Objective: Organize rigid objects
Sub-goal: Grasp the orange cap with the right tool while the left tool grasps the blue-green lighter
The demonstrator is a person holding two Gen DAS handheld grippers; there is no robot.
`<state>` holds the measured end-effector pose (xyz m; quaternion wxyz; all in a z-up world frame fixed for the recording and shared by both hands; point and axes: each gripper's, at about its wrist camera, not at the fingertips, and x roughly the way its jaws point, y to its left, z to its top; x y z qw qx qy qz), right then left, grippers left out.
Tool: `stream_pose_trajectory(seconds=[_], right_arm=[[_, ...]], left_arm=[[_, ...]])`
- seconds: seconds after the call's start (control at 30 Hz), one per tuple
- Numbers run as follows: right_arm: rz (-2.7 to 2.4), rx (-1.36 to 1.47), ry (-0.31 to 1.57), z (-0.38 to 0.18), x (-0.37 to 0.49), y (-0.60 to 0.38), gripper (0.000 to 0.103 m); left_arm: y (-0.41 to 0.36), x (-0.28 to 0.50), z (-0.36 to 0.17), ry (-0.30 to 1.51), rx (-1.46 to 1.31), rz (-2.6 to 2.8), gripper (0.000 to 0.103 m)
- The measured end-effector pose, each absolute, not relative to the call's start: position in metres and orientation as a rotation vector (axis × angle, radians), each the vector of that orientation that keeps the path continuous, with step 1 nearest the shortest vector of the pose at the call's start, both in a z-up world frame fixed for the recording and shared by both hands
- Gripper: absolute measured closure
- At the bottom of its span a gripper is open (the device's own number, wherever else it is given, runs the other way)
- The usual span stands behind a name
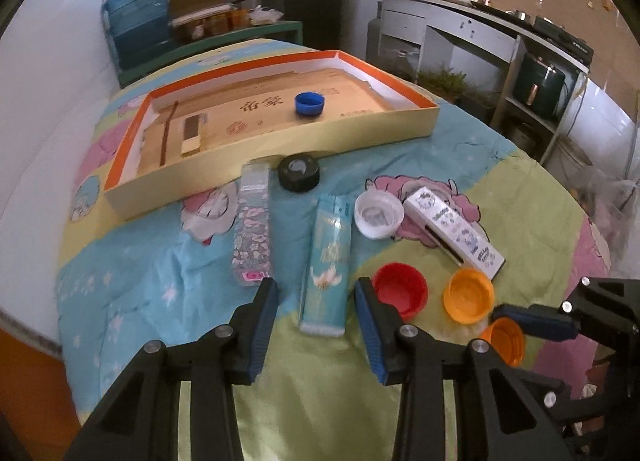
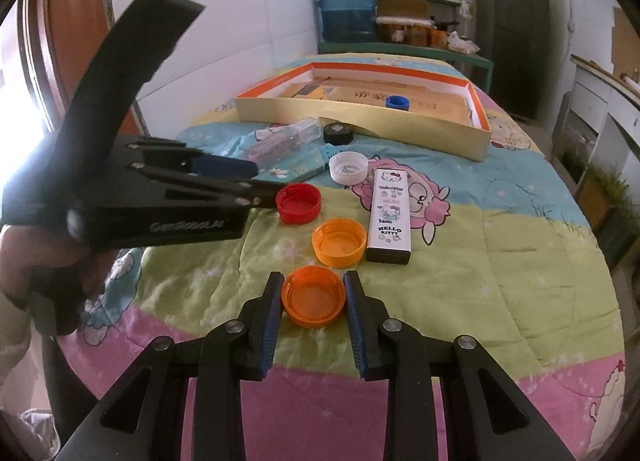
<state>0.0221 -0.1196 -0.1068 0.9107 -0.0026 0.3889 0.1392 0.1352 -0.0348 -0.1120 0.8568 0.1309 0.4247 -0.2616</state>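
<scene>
Left gripper [image 1: 317, 303]: jaws stand part open, with nothing pressed between the blue pads [image 1: 267, 313]. The gripper points steeply down. In the right wrist view its black body enters from 9 o'clock, fingers aimed toward 3 o'clock, and a hand [image 2: 24, 261] grips the handle at 8 o'clock.

Right gripper [image 2: 313, 299]: jaws are closed on an orange cap [image 2: 313, 295], one pad against each side. In the left wrist view this gripper sits at 4 o'clock, fingers aimed toward 9 o'clock.
</scene>
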Motion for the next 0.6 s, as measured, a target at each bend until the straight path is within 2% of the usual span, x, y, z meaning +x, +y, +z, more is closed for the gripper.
stream_pose_trajectory(seconds=[0.17,0.2,0.3,0.6], right_arm=[[0.286,-0.004,0.799,-0.107,0.024,-0.12,0.073],[0.287,-0.005,0.798,-0.107,0.024,-0.12,0.073],[0.291,-0.002,0.8,-0.107,0.024,-0.12,0.073],[0.296,0.026,0.825,-0.105,0.023,-0.123,0.073]], left_arm=[[-0.046,0.138,-0.112,0.88,0.279,-0.571,0.063],[-0.047,0.137,-0.113,0.875,0.282,-0.57,0.066],[-0.049,0.134,-0.112,0.871,0.277,-0.563,0.081],[-0.035,0.123,-0.11,0.89,0.153,-0.531,0.081]])
